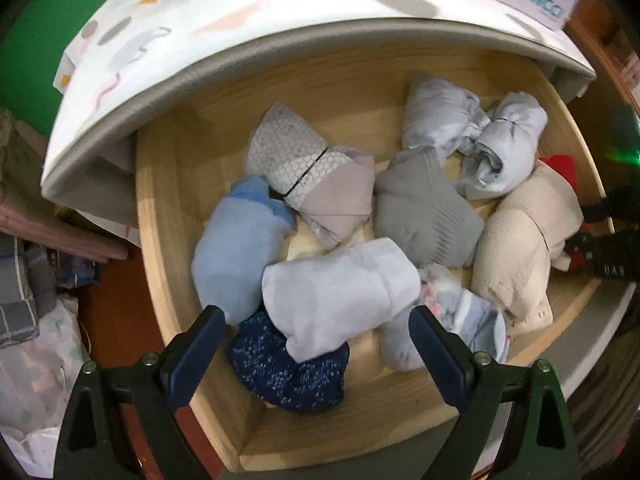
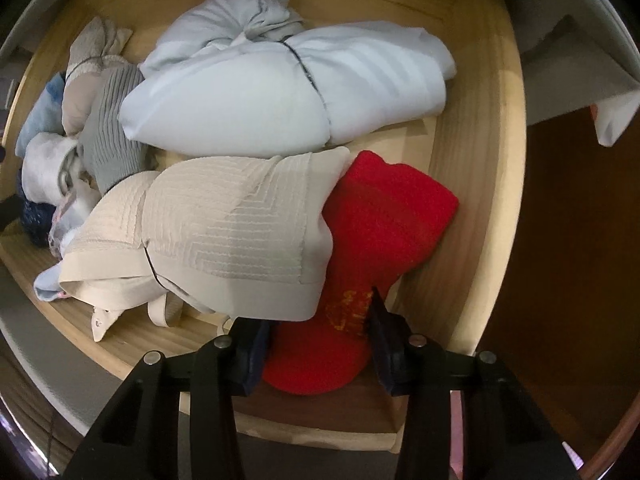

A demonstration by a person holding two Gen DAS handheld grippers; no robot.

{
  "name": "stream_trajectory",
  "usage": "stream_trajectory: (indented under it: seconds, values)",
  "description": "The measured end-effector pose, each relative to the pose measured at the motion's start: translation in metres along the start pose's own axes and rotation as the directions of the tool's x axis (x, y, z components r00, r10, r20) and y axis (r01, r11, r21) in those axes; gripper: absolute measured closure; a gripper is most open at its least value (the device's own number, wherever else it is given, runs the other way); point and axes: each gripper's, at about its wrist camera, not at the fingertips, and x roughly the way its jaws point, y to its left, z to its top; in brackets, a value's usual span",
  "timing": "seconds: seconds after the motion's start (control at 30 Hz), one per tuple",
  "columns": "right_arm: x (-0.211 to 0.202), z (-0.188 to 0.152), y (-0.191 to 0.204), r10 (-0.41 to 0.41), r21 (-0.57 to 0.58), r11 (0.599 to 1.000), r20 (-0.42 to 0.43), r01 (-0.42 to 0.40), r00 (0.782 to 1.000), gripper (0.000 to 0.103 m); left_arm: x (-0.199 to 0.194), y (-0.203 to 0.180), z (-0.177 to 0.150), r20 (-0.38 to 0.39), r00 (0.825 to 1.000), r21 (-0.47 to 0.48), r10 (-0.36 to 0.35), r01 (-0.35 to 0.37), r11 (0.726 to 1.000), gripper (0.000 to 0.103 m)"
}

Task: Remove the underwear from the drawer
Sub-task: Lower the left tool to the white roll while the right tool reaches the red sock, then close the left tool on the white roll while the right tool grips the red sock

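Observation:
The open wooden drawer (image 1: 168, 240) holds several rolled garments. In the left wrist view my left gripper (image 1: 316, 324) is open above a white roll (image 1: 336, 292), with a dark blue speckled roll (image 1: 288, 372) below it and a light blue roll (image 1: 236, 252) to its left. In the right wrist view my right gripper (image 2: 316, 332) has its jaws on either side of a red garment (image 2: 380, 236) at the drawer's right end and appears closed on it. A beige ribbed bra (image 2: 208, 236) lies against the red garment. The right gripper also shows at the edge of the left wrist view (image 1: 600, 248).
A pale blue bundle (image 2: 280, 88), a grey ribbed roll (image 1: 424, 216) and a patterned grey roll (image 1: 312, 184) lie in the drawer. The white cabinet top (image 1: 280, 20) overhangs the back. Bags and clutter (image 1: 36, 320) sit on the floor to the left.

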Motion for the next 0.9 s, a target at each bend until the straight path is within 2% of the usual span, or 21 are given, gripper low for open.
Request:
stream_trajectory:
  seconds: [0.1,0.17,0.4,0.5,0.53,0.6,0.63,0.77,0.9]
  values:
    - [0.003,0.000,0.005,-0.019,-0.018,1.000,0.003,0.019,1.000,0.062,0.017,0.004,0.009,-0.076,0.997,-0.039,0.016,-0.019,0.999,0.007]
    - [0.002,-0.005,0.012,-0.026,-0.020,0.999,0.006,0.026,1.000,0.061,0.025,0.005,0.013,-0.098,0.995,-0.059,0.002,-0.007,0.998,0.007]
    - [0.011,-0.006,0.021,-0.038,-0.031,0.999,0.014,0.039,0.999,0.060,0.038,-0.003,0.021,-0.119,0.993,-0.073,0.011,-0.020,0.997,0.007]
    - [-0.004,-0.017,0.022,-0.052,-0.031,0.998,0.020,0.052,0.998,0.059,0.039,-0.008,0.024,-0.118,0.993,-0.092,0.013,-0.024,0.995,0.008]
    - [-0.003,-0.018,0.023,-0.054,-0.031,0.998,0.020,0.055,0.998,0.058,0.038,-0.009,0.024,-0.116,0.993,-0.109,0.008,-0.021,0.994,0.014]
    - [-0.009,-0.018,0.022,-0.057,-0.031,0.998,0.022,0.058,0.998,0.057,0.037,-0.014,0.026,-0.112,0.993,-0.128,-0.035,0.021,0.992,0.038]
    - [-0.008,-0.018,0.023,-0.058,-0.031,0.998,0.024,0.059,0.998,0.057,0.037,-0.015,0.026,-0.122,0.991,-0.148,-0.049,0.030,0.988,0.039]
    - [-0.007,-0.020,0.026,-0.059,-0.030,0.998,0.026,0.060,0.998,0.057,0.034,-0.021,0.026,-0.104,0.994,-0.152,-0.024,0.008,0.988,0.050]
    - [-0.008,-0.021,0.025,-0.059,-0.027,0.998,0.026,0.059,0.998,0.057,0.024,-0.013,0.018,-0.076,0.995,-0.203,-0.058,0.041,0.978,0.059]
